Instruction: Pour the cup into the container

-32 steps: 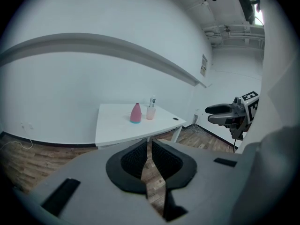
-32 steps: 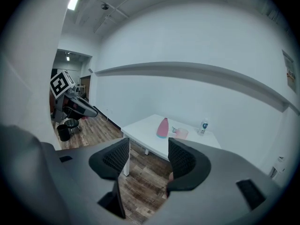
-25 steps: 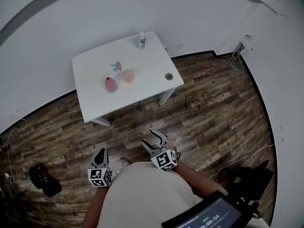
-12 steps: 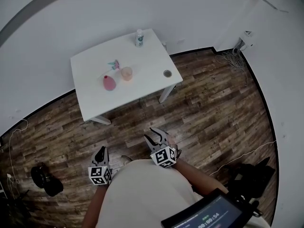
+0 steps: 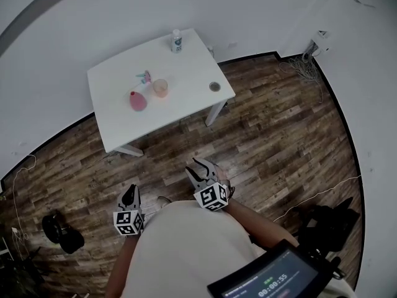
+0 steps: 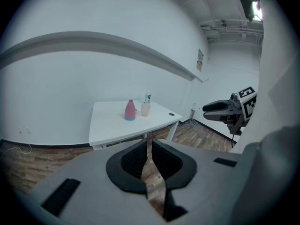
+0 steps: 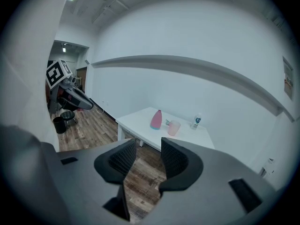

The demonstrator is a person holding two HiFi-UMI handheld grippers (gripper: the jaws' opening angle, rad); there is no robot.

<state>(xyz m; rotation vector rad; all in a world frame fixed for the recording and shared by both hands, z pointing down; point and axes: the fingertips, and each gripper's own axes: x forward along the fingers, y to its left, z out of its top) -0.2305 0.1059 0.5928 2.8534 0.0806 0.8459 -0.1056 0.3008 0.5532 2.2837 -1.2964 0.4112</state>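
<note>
Standing well off the table [image 5: 186, 67], the person holds the left gripper [image 5: 131, 192] pressed together and empty. The right gripper [image 5: 193, 166] has just been closing to a narrow empty gap, so any reach for the cup [image 5: 160, 88], upright beside the pink container [image 5: 137, 100] mid-table, likely needs jaws respread first.

Print on the bottle [image 5: 177, 41] at the surface's [image 5: 180, 73] 12 o'clock edge is unreadably small; screen [image 5: 273, 279] at 5 o'clock runs off frame.
</note>
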